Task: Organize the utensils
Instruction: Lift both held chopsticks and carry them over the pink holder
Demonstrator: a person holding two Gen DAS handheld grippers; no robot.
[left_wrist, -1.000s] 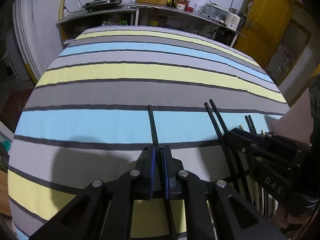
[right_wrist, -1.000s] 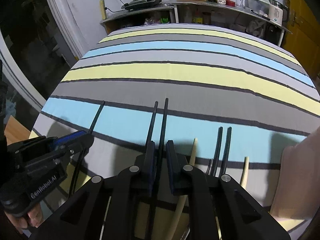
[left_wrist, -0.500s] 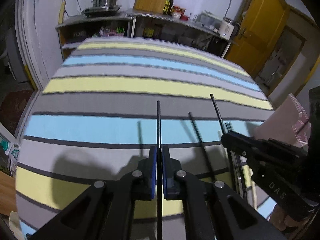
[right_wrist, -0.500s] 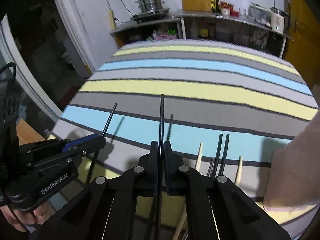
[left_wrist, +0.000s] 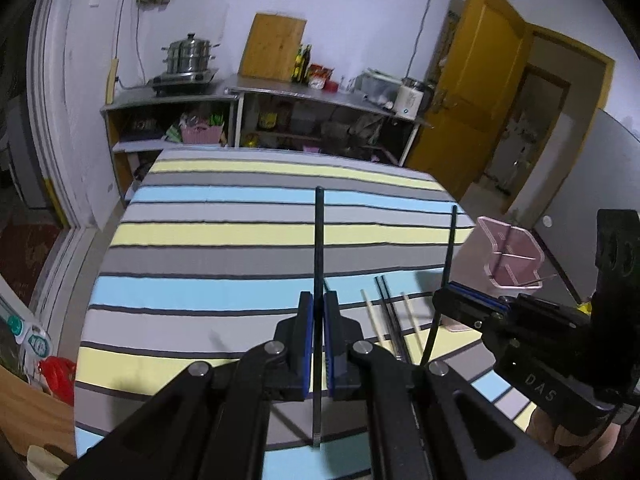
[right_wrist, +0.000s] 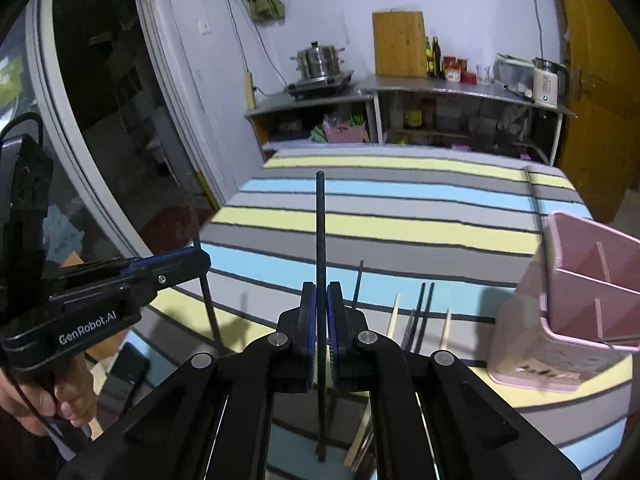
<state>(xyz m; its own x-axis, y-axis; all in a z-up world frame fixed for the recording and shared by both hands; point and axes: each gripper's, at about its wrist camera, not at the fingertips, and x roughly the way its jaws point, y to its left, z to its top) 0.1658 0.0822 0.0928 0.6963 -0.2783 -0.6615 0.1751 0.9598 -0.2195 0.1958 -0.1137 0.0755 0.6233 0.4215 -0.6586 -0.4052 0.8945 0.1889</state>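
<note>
My left gripper (left_wrist: 319,304) is shut on a black chopstick (left_wrist: 319,240) and holds it upright above the striped table (left_wrist: 208,240). My right gripper (right_wrist: 321,296) is shut on another black chopstick (right_wrist: 321,232), also raised. Each gripper shows in the other's view: the right one (left_wrist: 452,294) and the left one (right_wrist: 200,258). Several wooden and black chopsticks (right_wrist: 420,312) lie on the cloth ahead. A pink divided utensil holder (right_wrist: 576,300) stands at the right, also in the left wrist view (left_wrist: 512,256).
A shelf unit (left_wrist: 280,120) with a steel pot (left_wrist: 192,56), bottles and a kettle stands beyond the table's far edge. A yellow door (left_wrist: 480,92) is at the right. A glass door (right_wrist: 100,140) is at the left.
Both grippers have lifted well above the table, each carrying its chopstick, and tilted up. The pink holder has come into fuller view at the right.
</note>
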